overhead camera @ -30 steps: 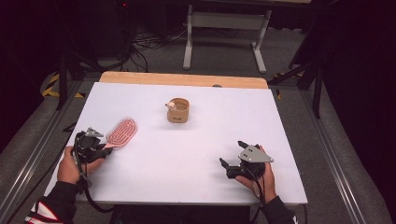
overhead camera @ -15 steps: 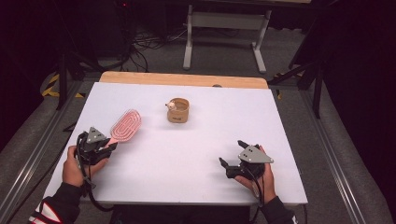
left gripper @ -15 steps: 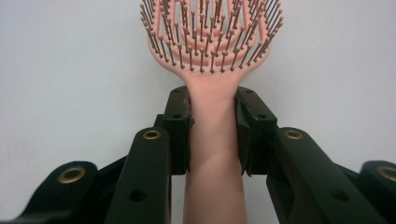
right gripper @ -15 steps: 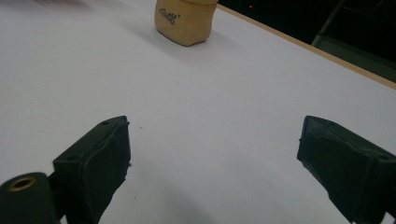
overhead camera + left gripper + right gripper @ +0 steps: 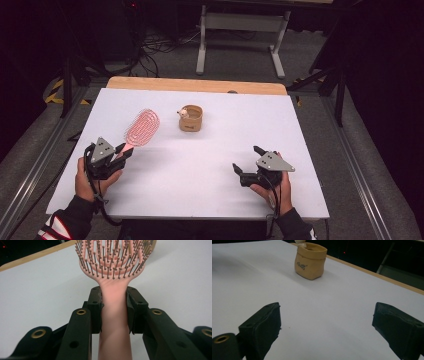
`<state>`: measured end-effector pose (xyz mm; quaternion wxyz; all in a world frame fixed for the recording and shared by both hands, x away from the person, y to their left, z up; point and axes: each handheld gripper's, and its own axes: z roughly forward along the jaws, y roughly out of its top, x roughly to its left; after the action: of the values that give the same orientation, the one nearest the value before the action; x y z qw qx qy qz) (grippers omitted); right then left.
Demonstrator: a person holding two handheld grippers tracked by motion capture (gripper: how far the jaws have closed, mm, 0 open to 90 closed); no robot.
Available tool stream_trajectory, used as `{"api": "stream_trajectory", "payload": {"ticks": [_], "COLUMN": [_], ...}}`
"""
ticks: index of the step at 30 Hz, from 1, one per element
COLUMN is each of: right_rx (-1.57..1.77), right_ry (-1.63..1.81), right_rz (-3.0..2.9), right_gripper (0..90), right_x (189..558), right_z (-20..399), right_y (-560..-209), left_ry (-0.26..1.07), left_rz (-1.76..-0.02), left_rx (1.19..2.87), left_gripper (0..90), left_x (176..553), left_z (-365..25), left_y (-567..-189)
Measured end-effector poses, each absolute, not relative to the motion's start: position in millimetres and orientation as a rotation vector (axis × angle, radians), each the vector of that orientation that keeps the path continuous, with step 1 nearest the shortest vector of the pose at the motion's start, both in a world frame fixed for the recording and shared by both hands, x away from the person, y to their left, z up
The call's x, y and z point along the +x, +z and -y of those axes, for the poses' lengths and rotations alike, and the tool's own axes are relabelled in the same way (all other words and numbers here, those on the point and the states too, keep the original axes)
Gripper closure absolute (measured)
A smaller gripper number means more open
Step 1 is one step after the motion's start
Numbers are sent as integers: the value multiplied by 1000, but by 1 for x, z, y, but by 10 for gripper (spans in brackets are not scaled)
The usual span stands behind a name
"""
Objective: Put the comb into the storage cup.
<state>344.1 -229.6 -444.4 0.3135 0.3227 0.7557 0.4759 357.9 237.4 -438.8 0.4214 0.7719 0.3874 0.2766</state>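
At left of the high view, the left gripper (image 5: 121,153) clamps its fingers on the pink hairbrush (image 5: 141,127) handle — head raised over the counter (image 5: 210,165). Gripped far from the head, it could pivot and slip. The right gripper (image 5: 246,161) rests wide open, empty — the tan pouch (image 5: 191,118) sits centre-top.

The table (image 5: 200,185) has a white top with a bare wooden strip (image 5: 195,85) along its far edge. One thing stands directly on it: a small tan pouch (image 5: 191,118), upright, with something pale poking out of its top. In the right gripper view the pouch (image 5: 310,260) sits well beyond the jaws, left of the gap's middle.
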Motion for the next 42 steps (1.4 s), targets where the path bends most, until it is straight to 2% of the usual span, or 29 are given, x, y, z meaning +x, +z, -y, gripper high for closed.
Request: {"api": "stream_trajectory", "payload": {"ticks": [9,16,19,22,28,42], "right_rx": [846,859,862,869,843,929], "right_ry": [1330,1453,1481,1545,1603,1659], "right_rz": [-1983,-1989,-1995,-2026,-2088,-2144], "right_gripper": [83,58,64,108,109,154], "right_x": [351,361,363,367,370,379], "right_z": [210,182,175,160,138,127], "right_y": [-433,-419,-416,-411,-405,-408], "left_ry": [736,720,720,726,733,739], "left_rz": [-859,-756,-737,-709,-658,-544], "left_rx": [1884,1875,1874,1886,1898,1913], "left_gripper": [693,693,693,693,694,694], "left_x": [350,348,347,347,344,335], "left_z": [-212,-180,-174,-165,-146,-112], "left_y": [-434,-434,-435,-436,-438,-445]}}
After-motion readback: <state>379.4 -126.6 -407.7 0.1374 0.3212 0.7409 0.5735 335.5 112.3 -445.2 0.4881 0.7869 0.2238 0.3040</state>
